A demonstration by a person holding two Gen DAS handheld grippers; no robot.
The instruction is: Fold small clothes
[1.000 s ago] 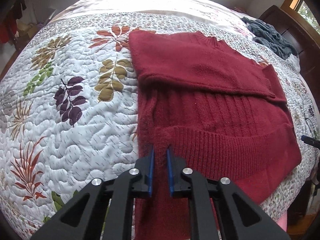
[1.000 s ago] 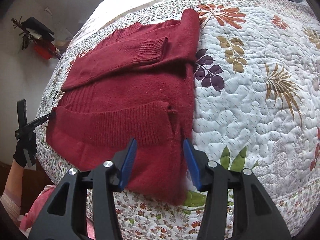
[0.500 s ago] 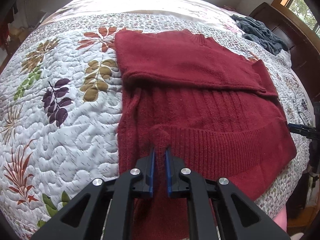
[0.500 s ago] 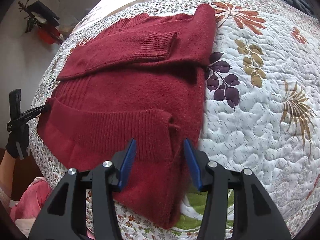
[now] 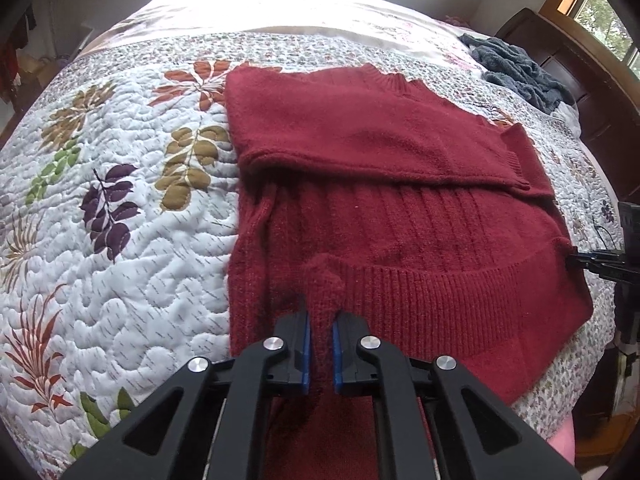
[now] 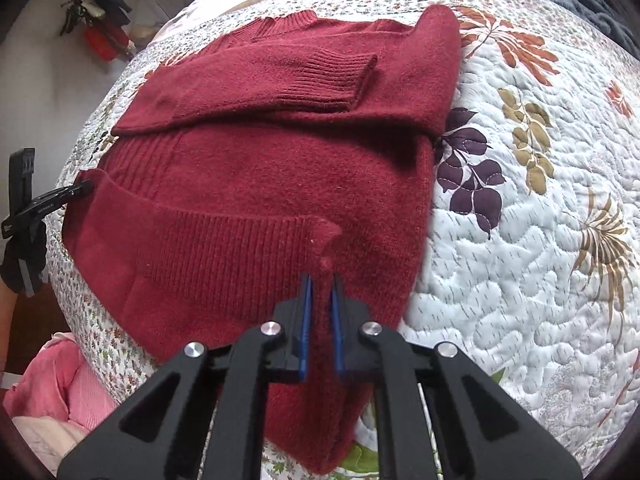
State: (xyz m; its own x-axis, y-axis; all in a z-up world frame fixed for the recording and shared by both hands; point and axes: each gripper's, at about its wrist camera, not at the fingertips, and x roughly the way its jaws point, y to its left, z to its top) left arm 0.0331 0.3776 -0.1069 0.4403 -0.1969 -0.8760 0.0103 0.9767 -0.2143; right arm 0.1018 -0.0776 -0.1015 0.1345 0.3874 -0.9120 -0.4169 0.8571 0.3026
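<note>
Left wrist view: left gripper [image 5: 320,350] has its blue pads pressed together on a pinch of red sweater [image 5: 400,216] knit, at one end of the ribbed hem band [image 5: 440,284] that is turned up over the body. Right wrist view: right gripper [image 6: 320,328] likewise clamped on a raised fold of the sweater [image 6: 280,184] at the other end of that ribbed hem band [image 6: 224,248]. The sweater lies flat on the quilt [image 5: 120,240] near the bed's near edge, its lower part hanging over that edge and cut off behind both grippers. Both sleeves are folded across the chest; one ribbed cuff [image 6: 328,76] shows on top in the right view, and the collar [image 5: 384,76] points to the far side of the bed. No containers in view. The left gripper also shows in the right view, at the frame's left edge [image 6: 48,204], held by a gloved hand [image 6: 24,256]; its tips touch the sweater's side, grip detail too small to read there. A grey-blue garment [image 5: 516,72] sits at the far right corner of the bed, partly cut off. Pink fabric [image 6: 60,380] below the bed edge, unclear what it is. Open quilt lies on the far-from-hem side and across the wide leaf-print area beside the sweater; a dark wooden bed frame [image 5: 580,80] bounds the right edge.
</note>
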